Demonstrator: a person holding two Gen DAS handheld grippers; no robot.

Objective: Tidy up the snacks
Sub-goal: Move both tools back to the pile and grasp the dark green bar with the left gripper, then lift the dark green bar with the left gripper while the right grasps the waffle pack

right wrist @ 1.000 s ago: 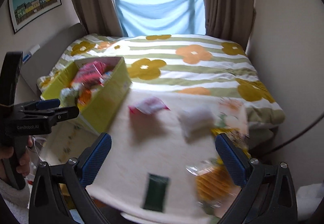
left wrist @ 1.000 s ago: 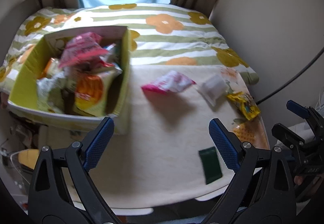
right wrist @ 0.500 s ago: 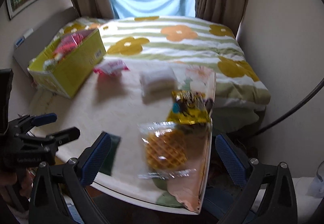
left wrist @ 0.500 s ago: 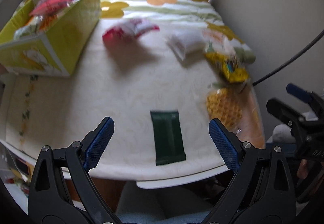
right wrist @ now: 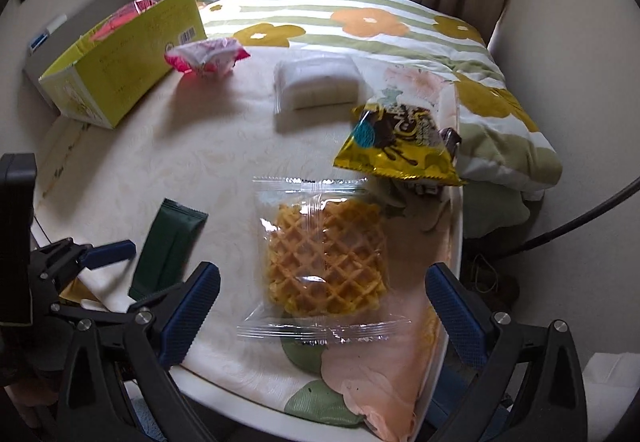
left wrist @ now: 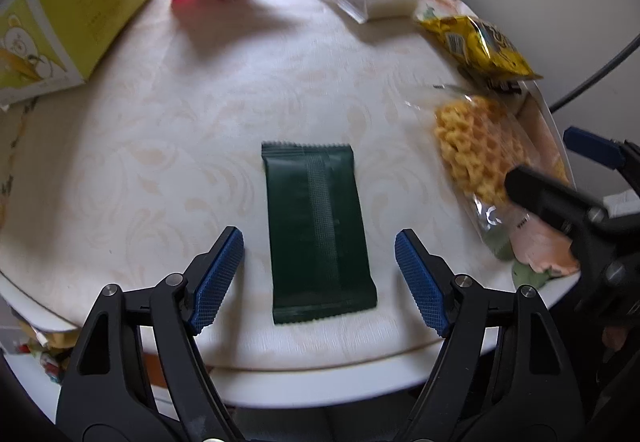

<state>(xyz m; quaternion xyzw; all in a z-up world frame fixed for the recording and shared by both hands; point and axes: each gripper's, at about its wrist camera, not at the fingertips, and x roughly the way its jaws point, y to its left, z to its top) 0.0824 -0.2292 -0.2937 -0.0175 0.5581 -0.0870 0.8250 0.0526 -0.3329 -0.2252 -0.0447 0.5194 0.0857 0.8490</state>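
A dark green snack packet [left wrist: 318, 230] lies flat near the table's front edge. My left gripper [left wrist: 320, 274] straddles its near end, jaws closing, and the blue pads [left wrist: 218, 278] stand clear of its sides. A clear-wrapped waffle [right wrist: 324, 258] lies at the right side of the table. My right gripper [right wrist: 322, 308] hangs open over its near end, touching nothing. The yellow-green snack box [right wrist: 120, 58] stands at the far left with packets inside.
A pink packet [right wrist: 206, 56], a white packet [right wrist: 316, 82] and a yellow chocolate-print packet [right wrist: 400, 142] lie further back on the cream tablecloth [left wrist: 160, 122]. A flower-patterned bed [right wrist: 360, 22] lies behind. A dark cable [right wrist: 580, 218] runs at the right.
Both grippers have come down and in toward the table. The green packet now sits between the left jaws, which have narrowed. The waffle now sits between the right jaws.
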